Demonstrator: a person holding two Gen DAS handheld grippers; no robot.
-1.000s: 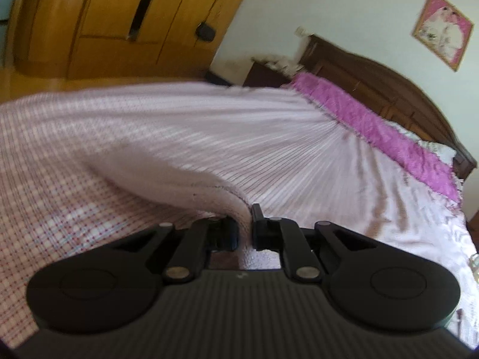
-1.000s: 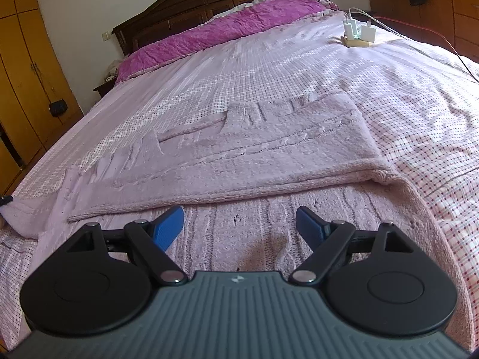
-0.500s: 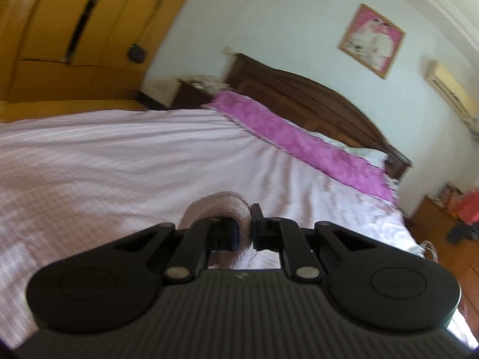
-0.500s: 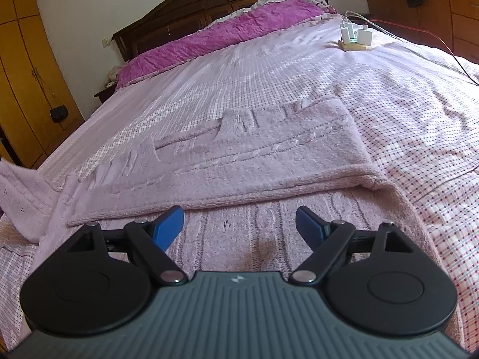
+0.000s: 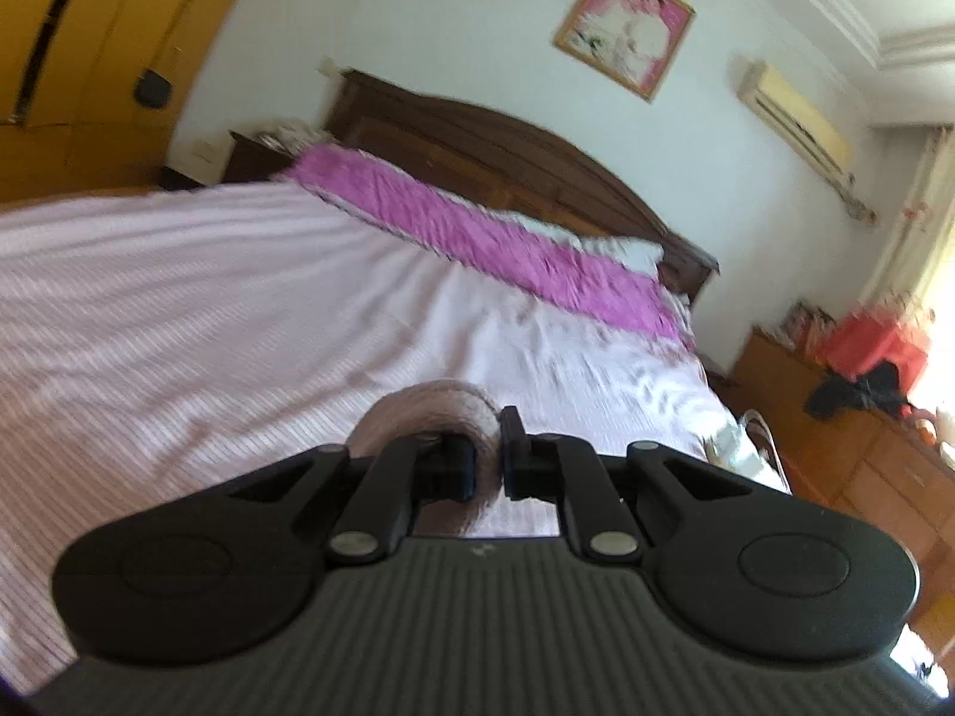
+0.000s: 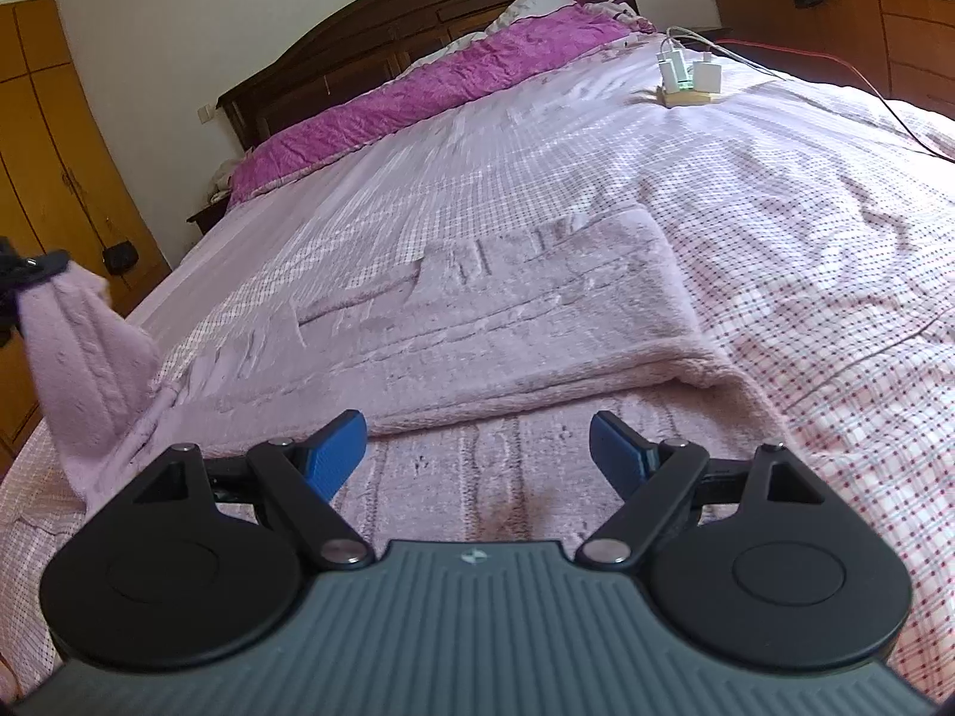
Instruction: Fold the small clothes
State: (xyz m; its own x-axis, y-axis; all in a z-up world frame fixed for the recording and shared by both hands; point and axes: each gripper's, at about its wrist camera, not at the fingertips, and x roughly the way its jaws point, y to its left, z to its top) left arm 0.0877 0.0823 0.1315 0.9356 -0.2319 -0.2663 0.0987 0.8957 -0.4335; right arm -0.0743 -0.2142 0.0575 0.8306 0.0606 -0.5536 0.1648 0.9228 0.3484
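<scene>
A pale pink knitted sweater (image 6: 507, 322) lies partly folded on the bed, its upper half doubled over toward me. My left gripper (image 5: 488, 464) is shut on the sweater's sleeve end (image 5: 430, 411), which bulges above the black fingers. In the right wrist view that sleeve (image 6: 89, 352) is lifted off the bed at the far left, hanging from the left gripper (image 6: 24, 274). My right gripper (image 6: 477, 453) hovers open just over the sweater's near hem, blue pads apart with only the knit below them.
The bed has a pink checked cover (image 6: 806, 227) and a magenta pillow strip (image 6: 430, 95) by the dark wooden headboard. White chargers with cables (image 6: 686, 74) sit on the bed's far right. A wardrobe (image 6: 42, 179) stands left, a dresser (image 6: 883, 18) right.
My left gripper has lifted the sleeve end off the bed and swung it inward, turning toward the headboard. The right gripper has barely shifted and stays open.
</scene>
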